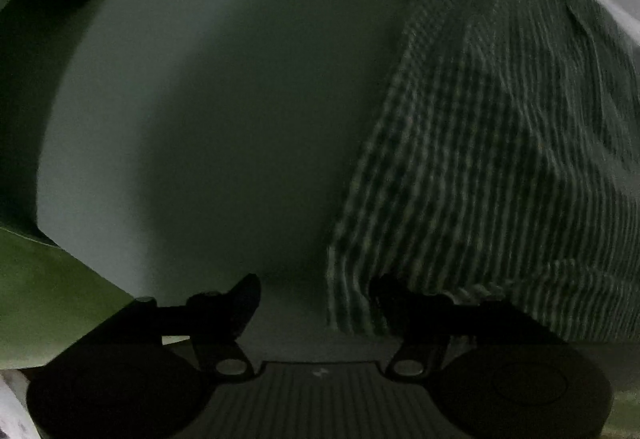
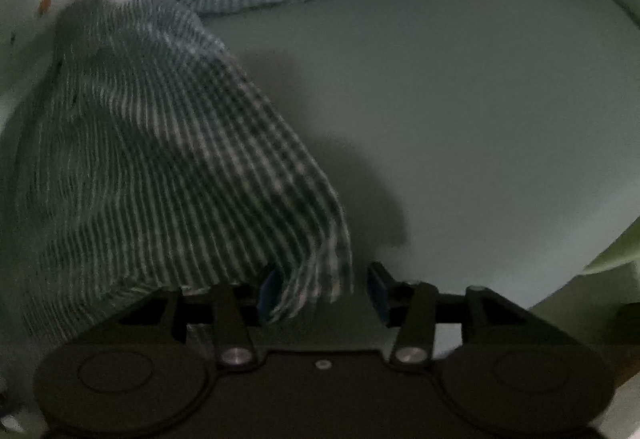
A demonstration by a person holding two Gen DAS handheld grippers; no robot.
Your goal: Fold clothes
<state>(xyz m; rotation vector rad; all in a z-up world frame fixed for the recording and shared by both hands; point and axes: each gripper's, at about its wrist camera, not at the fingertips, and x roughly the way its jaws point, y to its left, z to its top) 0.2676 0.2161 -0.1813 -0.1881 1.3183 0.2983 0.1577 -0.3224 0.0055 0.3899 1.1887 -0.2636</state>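
Shirt (image 1: 500, 143): green check, on grey table (image 1: 208, 111)
L gripper (image 1: 316, 299): jaws apart, hem between
R gripper (image 2: 320, 287): same
Writing: none legible

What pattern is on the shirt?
A small green-and-white check on the shirt, clearest in the right wrist view.

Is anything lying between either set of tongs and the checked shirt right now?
Nothing visible does. The checked shirt hangs with its corner between the open right tongs, apart from the pads. Its edge lies just inside the open left tongs, by one finger. Only bare table lies beside it.
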